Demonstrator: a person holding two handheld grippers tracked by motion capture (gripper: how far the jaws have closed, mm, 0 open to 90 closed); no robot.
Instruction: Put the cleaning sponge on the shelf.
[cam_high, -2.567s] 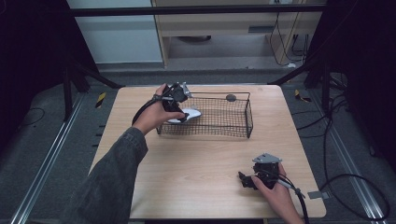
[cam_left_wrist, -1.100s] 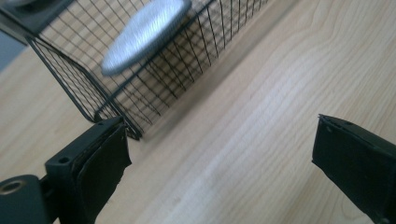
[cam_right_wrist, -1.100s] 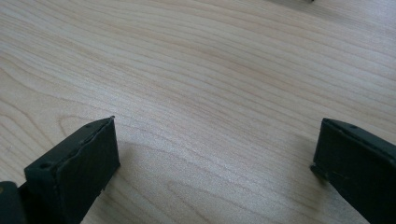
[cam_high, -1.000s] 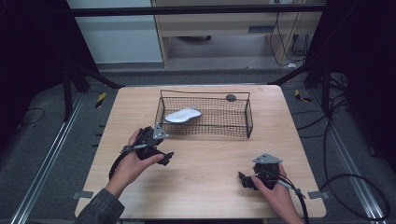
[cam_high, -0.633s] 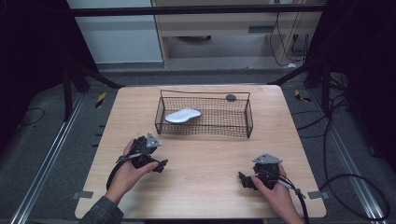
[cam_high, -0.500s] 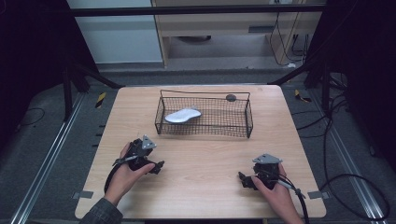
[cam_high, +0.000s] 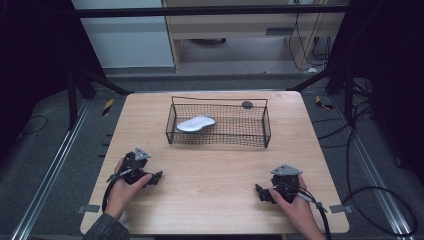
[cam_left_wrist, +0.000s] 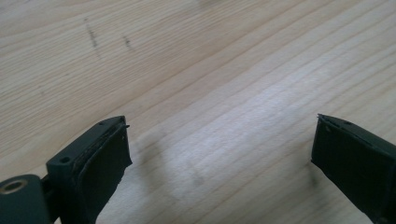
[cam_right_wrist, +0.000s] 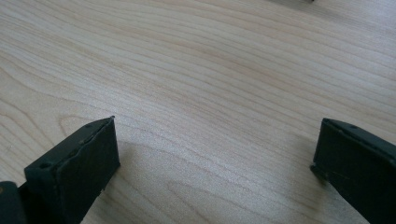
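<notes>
I see the wooden tabletop (cam_high: 215, 170) with a black wire basket (cam_high: 218, 123) at its far middle. A white, flattish oblong object (cam_high: 195, 123) lies inside the basket's left part; I cannot tell what it is. A small dark round thing (cam_high: 247, 104) sits at the basket's far rim. My left claw (cam_high: 155, 177) rests near-left, jaws spread wide over bare wood, holding nothing. My right claw (cam_high: 261, 192) rests near-right, equally spread and empty. I find no readable writing.
</notes>
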